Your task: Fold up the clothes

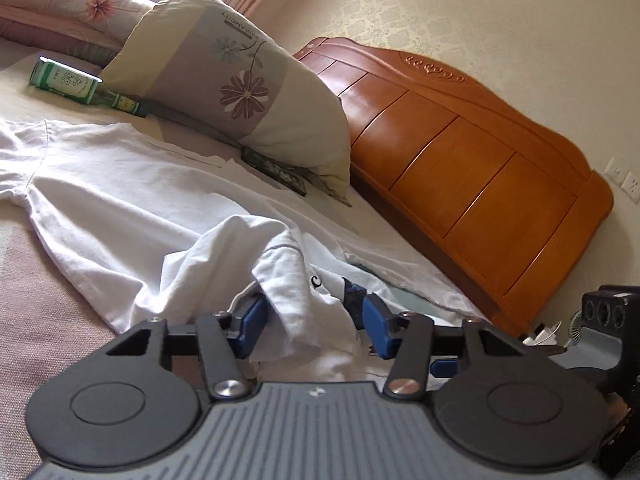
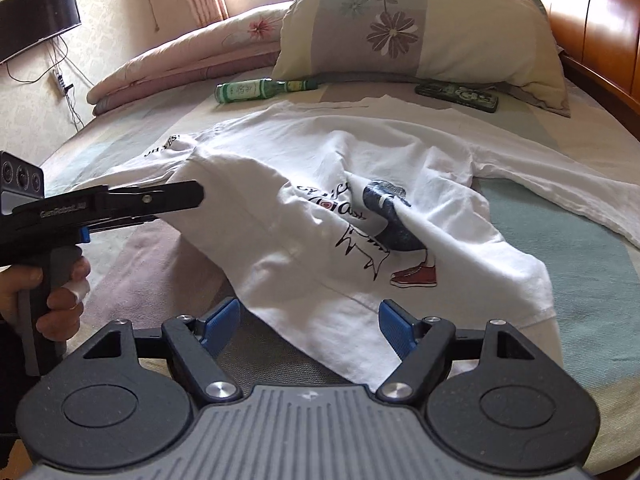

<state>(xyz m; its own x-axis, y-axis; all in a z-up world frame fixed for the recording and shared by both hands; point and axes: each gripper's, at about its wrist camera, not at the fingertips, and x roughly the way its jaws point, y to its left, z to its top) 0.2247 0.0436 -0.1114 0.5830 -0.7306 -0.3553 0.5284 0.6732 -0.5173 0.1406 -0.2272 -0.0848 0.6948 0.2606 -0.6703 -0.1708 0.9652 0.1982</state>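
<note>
White T-shirt part-folded on a bed, worked by two hand-held grippers.

The left hand-held gripper (image 1: pixel 314 312) has its blue pads spread, with a bunched ridge of the white T-shirt (image 2: pixel 320 216) rising between them; whether the cloth is pinched cannot be told. The right hand-held gripper (image 2: pixel 310 326) is released, its pads standing apart either side of the shirt's near hem. The shirt lies across the middle of the bed (image 2: pixel 580 280), one side turned over its printed front, probably to narrow it for folding. Toward the headboard (image 1: pixel 460 160) edge lie a pillow (image 2: pixel 420 32), a green bottle (image 2: pixel 256 90) and a phone (image 2: pixel 456 96).
</note>
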